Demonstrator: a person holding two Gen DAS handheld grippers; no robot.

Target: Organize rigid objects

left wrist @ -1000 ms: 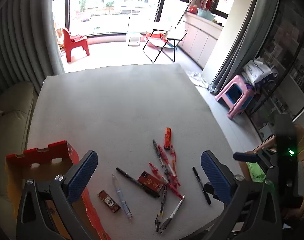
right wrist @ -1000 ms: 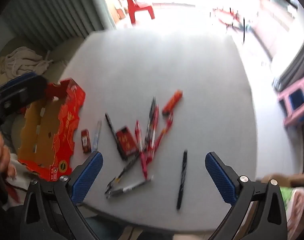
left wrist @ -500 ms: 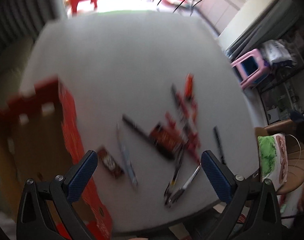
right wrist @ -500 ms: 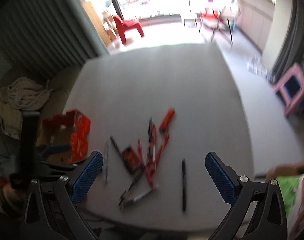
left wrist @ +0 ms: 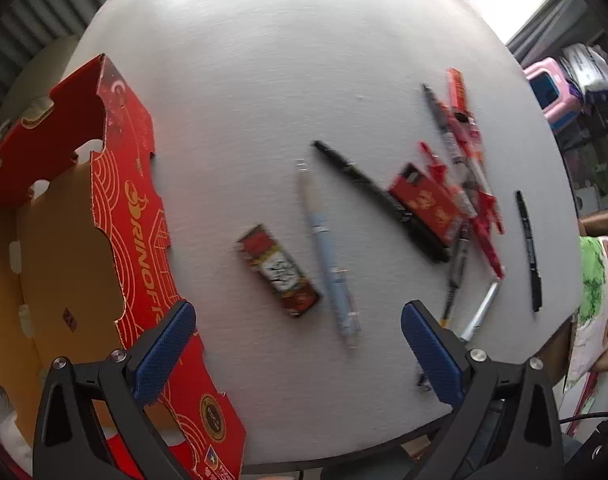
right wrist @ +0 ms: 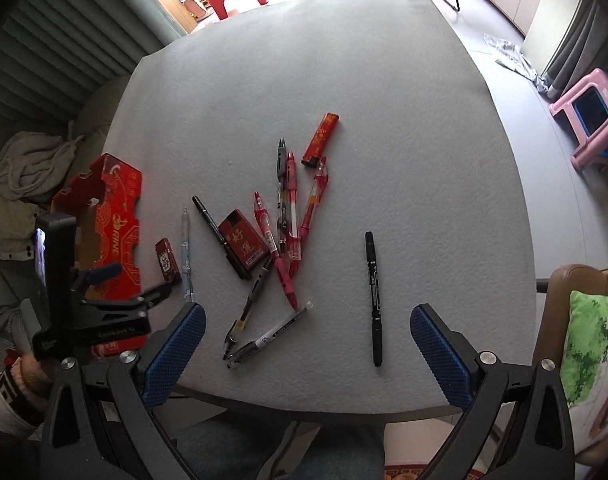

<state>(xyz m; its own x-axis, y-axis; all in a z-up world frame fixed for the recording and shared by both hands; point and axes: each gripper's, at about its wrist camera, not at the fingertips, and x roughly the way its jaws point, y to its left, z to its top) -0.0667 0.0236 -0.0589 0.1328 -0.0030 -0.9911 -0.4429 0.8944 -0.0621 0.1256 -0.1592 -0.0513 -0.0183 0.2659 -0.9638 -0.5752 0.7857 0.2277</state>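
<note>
Pens, markers and small red boxes lie scattered on a grey table (right wrist: 384,100). My left gripper (left wrist: 298,346) is open and empty, just in front of a small red box (left wrist: 278,270) and a light blue pen (left wrist: 328,256). A red cardboard box (left wrist: 84,240) stands open at its left. My right gripper (right wrist: 308,344) is open and empty at the table's near edge, with a black marker (right wrist: 373,296) and a clear pen (right wrist: 270,336) in front of it. The left gripper also shows in the right wrist view (right wrist: 156,292), by the small red box (right wrist: 167,260).
A pile of red pens (right wrist: 292,208), a flat red box (right wrist: 244,246), a black marker (right wrist: 216,232) and a red lighter (right wrist: 321,140) lie mid-table. A pink stool (right wrist: 588,116) stands on the floor at right. A cushioned chair (right wrist: 584,340) is at the near right.
My left gripper has tilted down and moved closer to the table, toward the small red box and blue pen. My right gripper has pulled back and steadied. Both stay open.
</note>
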